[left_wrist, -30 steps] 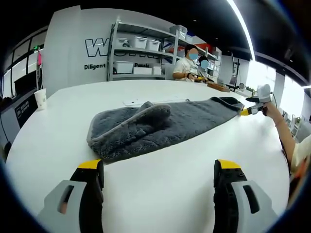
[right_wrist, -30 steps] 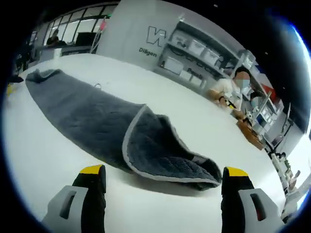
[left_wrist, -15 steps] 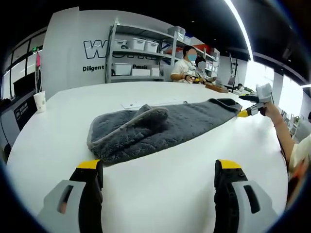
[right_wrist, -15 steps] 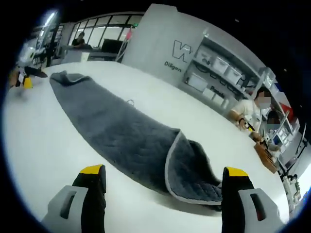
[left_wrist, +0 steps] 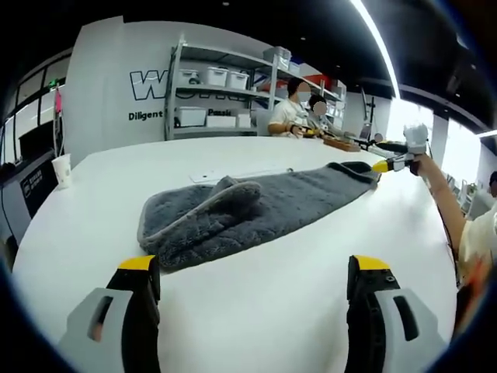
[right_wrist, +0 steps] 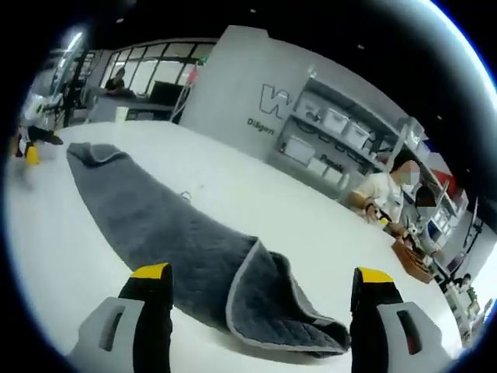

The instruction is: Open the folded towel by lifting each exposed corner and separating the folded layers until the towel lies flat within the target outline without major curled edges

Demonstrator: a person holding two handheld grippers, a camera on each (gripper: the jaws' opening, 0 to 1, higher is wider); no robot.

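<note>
Towel (left_wrist: 256,208) lies lengthwise on the white table (left_wrist: 256,311), stretched out as a long strip but not flat. In the left gripper view, the near end carries a layer folded back over itself, forming a raised, rolled hump with a pale hem showing. In the right gripper view, the towel (right_wrist: 178,249) has its near end turned over, the hem curling up and back, just beyond the jaws. The far end also shows a small upturned edge.

Left gripper (left_wrist: 255,272): jaws wide apart, empty, held short of the towel. Right gripper (right_wrist: 262,281): jaws wide apart, empty, poised just over the folded end; it also appears at the towel's far end in the left gripper view (left_wrist: 386,164).

No target outline can be made out on the table.

Assessment: lengthwise unfolding appears largely done. Outstanding: both end folds need lifting and laying out, curled hems need flattening, and placement needs checking.
</note>
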